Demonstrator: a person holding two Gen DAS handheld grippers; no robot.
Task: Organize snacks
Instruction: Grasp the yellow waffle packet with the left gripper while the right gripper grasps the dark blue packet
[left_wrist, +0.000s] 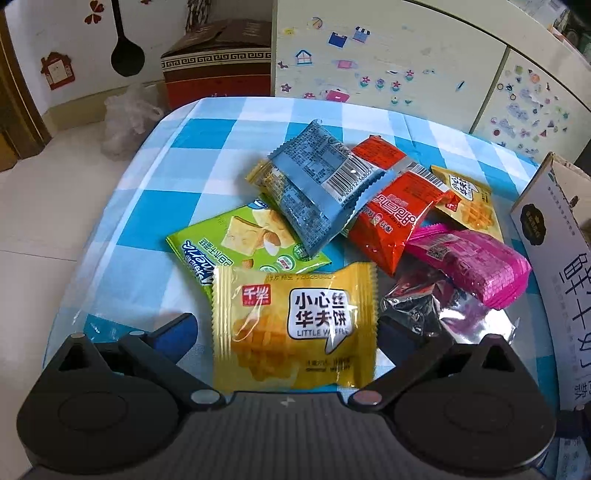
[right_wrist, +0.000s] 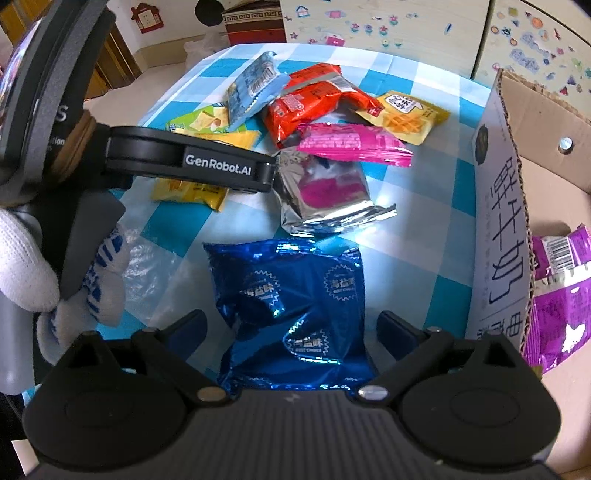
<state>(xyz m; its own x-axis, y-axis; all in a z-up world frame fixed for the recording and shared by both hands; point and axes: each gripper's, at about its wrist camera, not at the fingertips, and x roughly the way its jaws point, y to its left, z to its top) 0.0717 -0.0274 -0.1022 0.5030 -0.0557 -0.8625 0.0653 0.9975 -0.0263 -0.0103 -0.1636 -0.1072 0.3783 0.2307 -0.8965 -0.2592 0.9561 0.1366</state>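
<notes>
Several snack packets lie in a pile on the blue checked table (left_wrist: 155, 173). In the left wrist view my left gripper (left_wrist: 291, 328) is open, its fingers on either side of a yellow waffle packet (left_wrist: 295, 328). Behind it lie a green packet (left_wrist: 236, 240), a grey-blue packet (left_wrist: 317, 184), a red packet (left_wrist: 391, 206), a pink packet (left_wrist: 469, 266) and a silver packet (left_wrist: 424, 306). In the right wrist view my right gripper (right_wrist: 291, 328) is open around a shiny blue packet (right_wrist: 291, 306). The left gripper's body (right_wrist: 192, 162) shows at left.
An open cardboard box (right_wrist: 506, 221) stands at the table's right edge, with a purple packet (right_wrist: 557, 295) inside. A second yellow waffle packet (right_wrist: 406, 114) lies at the back right of the pile. A cabinet with stickers (left_wrist: 388, 55) stands behind the table.
</notes>
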